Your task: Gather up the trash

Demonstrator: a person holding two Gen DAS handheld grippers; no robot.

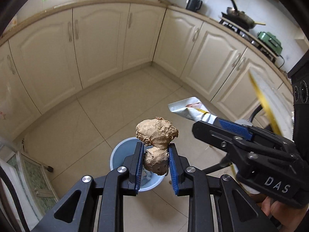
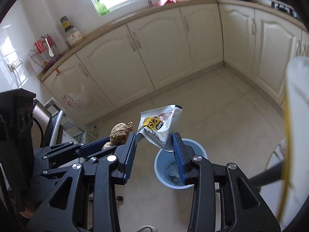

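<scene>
The left gripper (image 1: 156, 154) is clamped on a knobbly piece of ginger root (image 1: 156, 135), held in the air over the pale blue trash bin (image 1: 117, 152) on the tiled floor (image 1: 96, 119). The right gripper (image 2: 154, 145) pinches a crumpled silver snack wrapper (image 2: 161, 124) between its blue pads, also above the bin. The gripper fingers hide much of the bin's inside; only crumpled pale scraps show there. A blurred white and yellow object (image 2: 295, 116) at the right edge is unreadable.

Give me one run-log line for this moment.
left gripper: holds ginger | right gripper: holds wrapper | bin: below both
</scene>
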